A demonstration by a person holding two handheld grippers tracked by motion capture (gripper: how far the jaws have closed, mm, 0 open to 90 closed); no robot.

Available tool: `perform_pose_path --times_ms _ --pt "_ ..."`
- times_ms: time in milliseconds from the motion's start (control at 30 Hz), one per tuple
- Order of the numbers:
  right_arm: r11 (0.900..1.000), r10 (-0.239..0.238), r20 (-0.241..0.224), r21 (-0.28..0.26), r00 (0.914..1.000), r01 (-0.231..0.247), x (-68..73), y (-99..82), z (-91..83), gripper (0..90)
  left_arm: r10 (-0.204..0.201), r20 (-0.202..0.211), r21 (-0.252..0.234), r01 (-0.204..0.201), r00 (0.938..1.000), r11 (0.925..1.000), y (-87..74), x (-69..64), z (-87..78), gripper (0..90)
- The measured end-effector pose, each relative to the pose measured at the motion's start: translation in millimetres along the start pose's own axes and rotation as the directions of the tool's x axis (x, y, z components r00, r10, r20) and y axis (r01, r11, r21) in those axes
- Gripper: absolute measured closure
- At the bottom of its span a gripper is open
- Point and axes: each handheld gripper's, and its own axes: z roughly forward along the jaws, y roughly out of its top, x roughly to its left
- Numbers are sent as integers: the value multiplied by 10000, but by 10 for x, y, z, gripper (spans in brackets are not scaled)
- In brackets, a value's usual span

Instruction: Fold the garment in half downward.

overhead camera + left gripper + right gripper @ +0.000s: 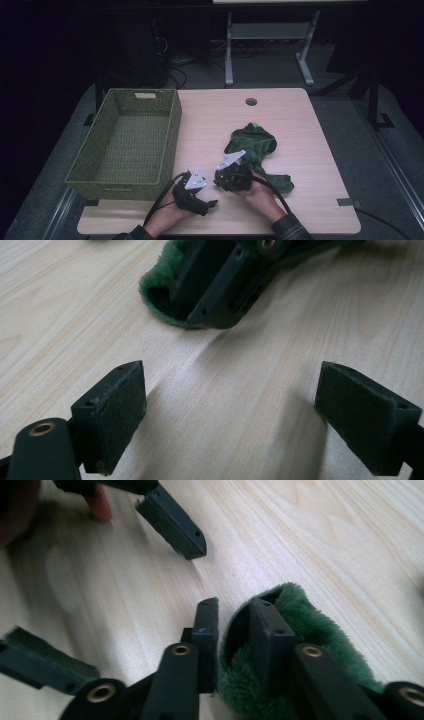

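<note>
A dark green fleecy cloth (252, 140) lies crumpled right of the table's middle, with a small bright green patch at its far end. My right gripper (225, 179) rests low at the cloth's near end. In the right gripper view it (235, 630) is shut on the cloth (320, 625): one jaw sits inside a fold, the other outside, with pile packed between them. Just to its left, my left gripper (210, 200) hovers over bare wood. In the left gripper view it (230, 410) is open and holds nothing, facing the cloth's edge (160, 295).
A green woven basket (170, 145) stands open on the table's left side, with nothing inside it. The wooden table (300, 210) has a round cable hole (251, 101) near its far edge. Beyond it stand a desk frame and cables on the dark floor.
</note>
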Motion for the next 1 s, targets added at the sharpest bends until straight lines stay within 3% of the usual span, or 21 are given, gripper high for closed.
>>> perform_pose_path --times_ms 67,233,400,567,733,800,1000 --pt "9996 -277 337 25 9990 276 35 -5 17 824 -4 1 -1 4 10000 10000 0 0 0 123" --pt "9998 -201 234 15 9995 201 22 -18 9 873 7 6 7 -7 10000 10000 1 1 0 123" --pt "9999 49 -573 -104 9983 -55 11 -31 -34 878 -11 -3 -11 11 10000 10000 1 0 2 123" --pt "9997 93 -980 -210 9951 -114 89 -58 -141 877 -65 9 -52 65 10000 10000 0 -3 4 123" --pt "9958 268 -1066 -838 9939 -358 113 -98 -339 876 -87 22 -54 87 10000 9999 0 -6 5 123" --pt "9919 307 -1009 -1193 9944 -427 93 -95 -441 874 -87 22 -51 87 10000 9999 0 -6 4 123" --pt "9848 574 -767 -1596 9954 -691 -28 -106 -623 873 -174 30 -106 174 9998 9998 3 -11 10 122"
